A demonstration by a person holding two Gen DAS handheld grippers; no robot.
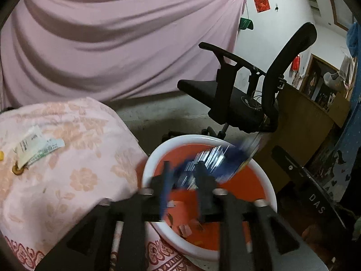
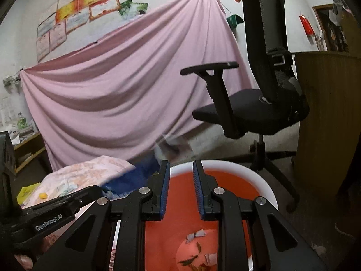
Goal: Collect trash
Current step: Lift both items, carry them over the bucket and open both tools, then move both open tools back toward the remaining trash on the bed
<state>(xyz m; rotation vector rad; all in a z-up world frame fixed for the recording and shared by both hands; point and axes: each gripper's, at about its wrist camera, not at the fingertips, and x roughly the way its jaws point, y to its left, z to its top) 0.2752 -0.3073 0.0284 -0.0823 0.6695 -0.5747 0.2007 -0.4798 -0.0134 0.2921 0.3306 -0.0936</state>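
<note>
Trash collection partly done, more left on the table.

A blurred blue wrapper (image 1: 216,160) is seen over the red bin (image 1: 268,180), between the parted fingers of the left gripper (image 1: 183,180); whether it is gripped cannot be told. Scraps (image 2: 196,234) already lie inside. The right gripper (image 2: 181,187) is held open and empty above the bin; paper scraps (image 1: 33,146) remain on the floral cloth (image 1: 85,158).

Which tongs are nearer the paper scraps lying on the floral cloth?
Left. The left tongs hang over the red bin beside the cloth holding the paper scraps; the right tongs sit farther along the bin.
</note>
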